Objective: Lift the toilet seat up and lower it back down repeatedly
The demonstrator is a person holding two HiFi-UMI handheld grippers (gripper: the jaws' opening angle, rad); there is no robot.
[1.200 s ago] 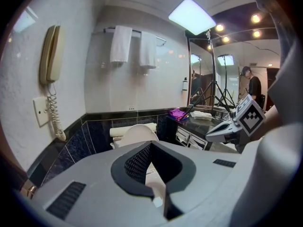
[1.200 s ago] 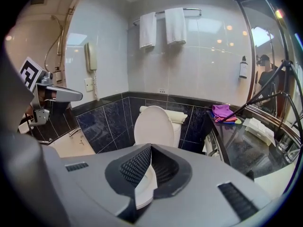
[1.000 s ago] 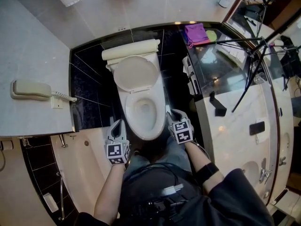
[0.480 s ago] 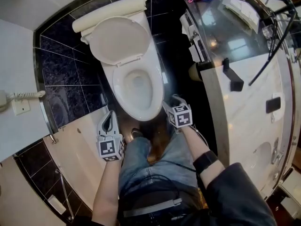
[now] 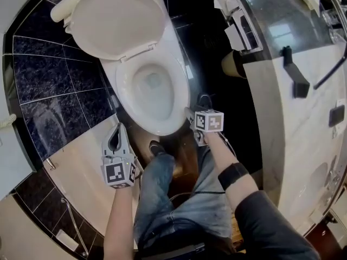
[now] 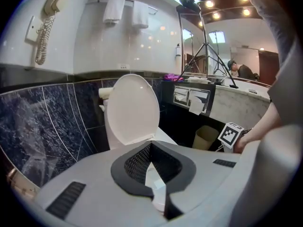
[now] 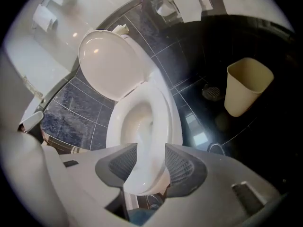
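L gripper [image 6: 150, 145] clenched empty, toilet seat [image 5: 178, 88] down, R gripper [image 7: 151, 161] released.
L jaws' tips meet w/ nothing btwn them; the tool hangs low, bowl [image 5: 149, 91] ahead & to its right. Seat lies flat on the bowl btwn the 2 tools, lid [image 5: 116, 20] stands upright at the far end. R jaws have just been opening, now wide apart, pads touching nothing; bowl's front edge shows thru the gap just ahead. Beige bin [image 7: 247, 85] stands fwd-right of the R tool.
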